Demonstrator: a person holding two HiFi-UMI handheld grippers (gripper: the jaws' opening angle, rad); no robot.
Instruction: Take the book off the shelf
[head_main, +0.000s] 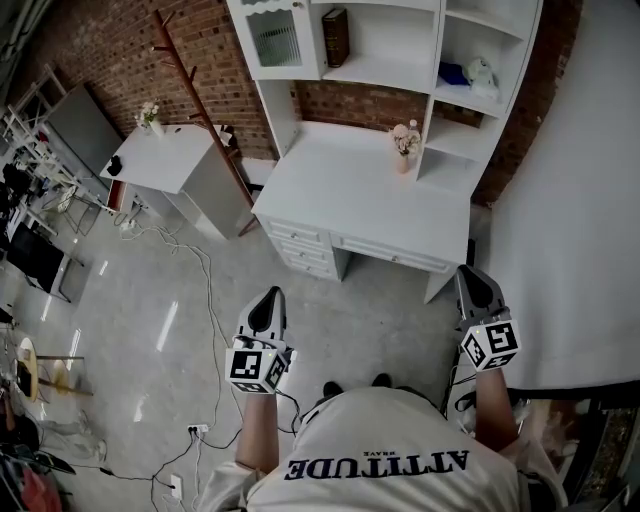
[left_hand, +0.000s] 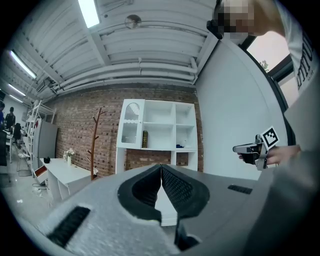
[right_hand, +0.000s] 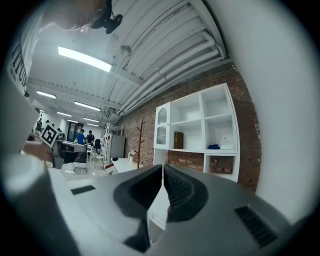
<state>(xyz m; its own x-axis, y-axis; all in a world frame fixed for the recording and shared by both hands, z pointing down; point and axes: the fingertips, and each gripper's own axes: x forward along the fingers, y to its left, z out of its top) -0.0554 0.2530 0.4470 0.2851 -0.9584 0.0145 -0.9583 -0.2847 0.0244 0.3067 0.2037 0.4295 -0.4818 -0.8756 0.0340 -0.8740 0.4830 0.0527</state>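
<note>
With fingers closed and empty on my left gripper (head_main: 267, 295) and right gripper (head_main: 473, 275), the upright book (head_main: 335, 37) stands well ahead on the shelf (head_main: 385, 68), nearer my left.

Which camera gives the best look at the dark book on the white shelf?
The head view: the book appears largest there, standing alone in the shelf's upper middle compartment. The left gripper view and right gripper view show it only as a small dark upright block far off.
</note>
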